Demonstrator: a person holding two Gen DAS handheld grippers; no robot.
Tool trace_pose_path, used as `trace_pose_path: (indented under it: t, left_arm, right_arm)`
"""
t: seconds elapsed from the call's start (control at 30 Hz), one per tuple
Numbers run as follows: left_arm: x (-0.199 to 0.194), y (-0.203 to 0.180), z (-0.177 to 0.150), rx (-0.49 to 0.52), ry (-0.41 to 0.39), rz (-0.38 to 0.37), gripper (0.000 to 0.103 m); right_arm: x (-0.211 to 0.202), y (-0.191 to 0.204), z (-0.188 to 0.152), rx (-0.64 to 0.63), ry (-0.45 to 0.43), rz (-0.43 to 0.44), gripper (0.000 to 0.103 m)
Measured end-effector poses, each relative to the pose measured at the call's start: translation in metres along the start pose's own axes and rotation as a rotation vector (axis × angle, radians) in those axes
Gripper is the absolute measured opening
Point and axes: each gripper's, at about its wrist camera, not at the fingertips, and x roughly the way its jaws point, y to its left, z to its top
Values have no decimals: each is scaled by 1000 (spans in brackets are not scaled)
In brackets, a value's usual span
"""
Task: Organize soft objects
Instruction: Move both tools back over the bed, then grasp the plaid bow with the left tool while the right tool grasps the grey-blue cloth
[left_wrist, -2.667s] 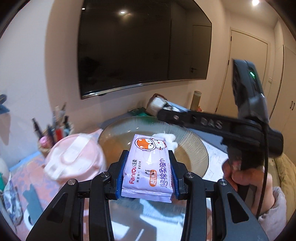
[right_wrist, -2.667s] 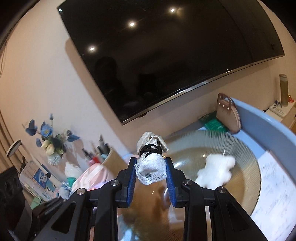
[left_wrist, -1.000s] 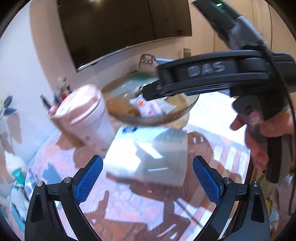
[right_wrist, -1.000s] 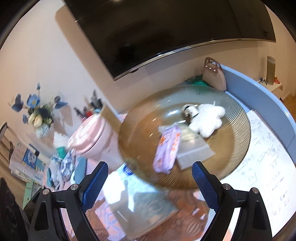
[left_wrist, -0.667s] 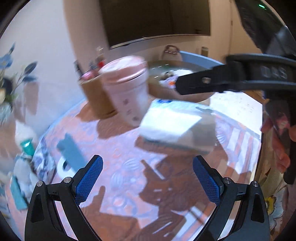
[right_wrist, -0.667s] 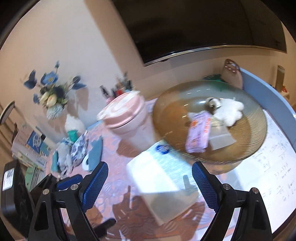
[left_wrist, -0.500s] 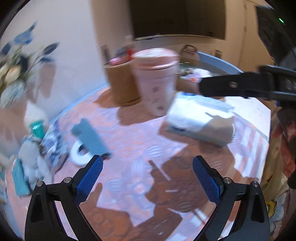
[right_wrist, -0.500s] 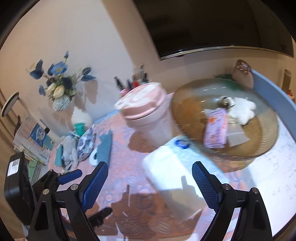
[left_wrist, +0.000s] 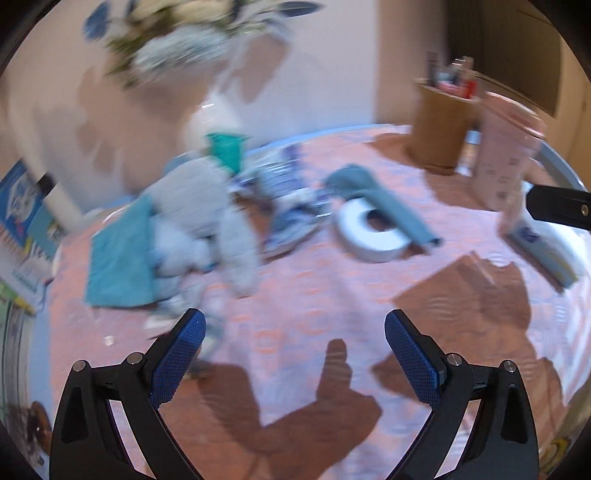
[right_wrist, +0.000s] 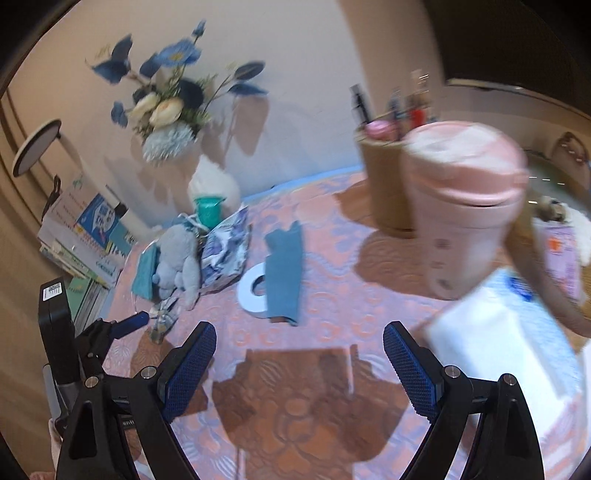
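A: Where is the grey plush toy (right_wrist: 176, 254)?

B: Near the far left edge of the pink patterned table (right_wrist: 325, 354), on a teal cloth (right_wrist: 142, 271), beside a blue floral pouch (right_wrist: 225, 251). Its long axis runs roughly near-to-far; which end is its head is too blurred to tell.

A: The grippers?

B: Left gripper (left_wrist: 293, 356) and right gripper (right_wrist: 299, 363) both gape wide, holding nothing.
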Motion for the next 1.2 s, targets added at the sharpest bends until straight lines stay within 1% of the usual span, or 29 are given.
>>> trace_pose_path:
  t: [0.17,0.27,0.37,0.47,0.53,0.57,0.63,0.73,0.77,0.8,0.9,1.03,1.17,1.2]
  left_arm:
    - [15,45,-8,-109,36,17,98]
    - [24,61,-16,-152,54,17,98]
    - [31,69,-21,-173,63,30,98]
    - [42,75,-25,-194,82,40,98]
    - [50,80,-26,-218,95,26,98]
    - [50,82,-26,-227,83,23,101]
    - [54,85,-25,-239,74,28,102]
    - [58,83,-24,-244,41,62,103]
    - [59,83,-23,-250,40,68,103]
    - [59,84,-23,-257,39,71,103]
    - [62,85,-20,-275,38,91,103]
    - [64,86,-18,-283,36,99,103]
    - [63,86,-18,-283,35,100,103]
    - [63,86,-18,-284,35,100,103]
  right_arm:
    - [40,8,9,-3,26,31,91]
    - [66,6,16,-1,21,55,91]
    - [90,-3,24,22,-1,50,91]
    - [105,-9,32,67,-9,94,91]
    - [114,-11,38,86,-10,112,91]
    - [117,-11,41,90,-6,116,91]
    - [129,-11,48,97,5,121,91]
    - [147,-13,53,105,18,127,93]
    - [148,-14,53,88,-14,148,99]
    - [151,-14,52,58,-52,178,103]
    - [150,-17,51,54,-66,193,103]
    - [150,-16,51,43,-61,185,103]
    - [152,-8,49,5,-46,144,102]
    - [153,-6,49,-8,-44,117,98]
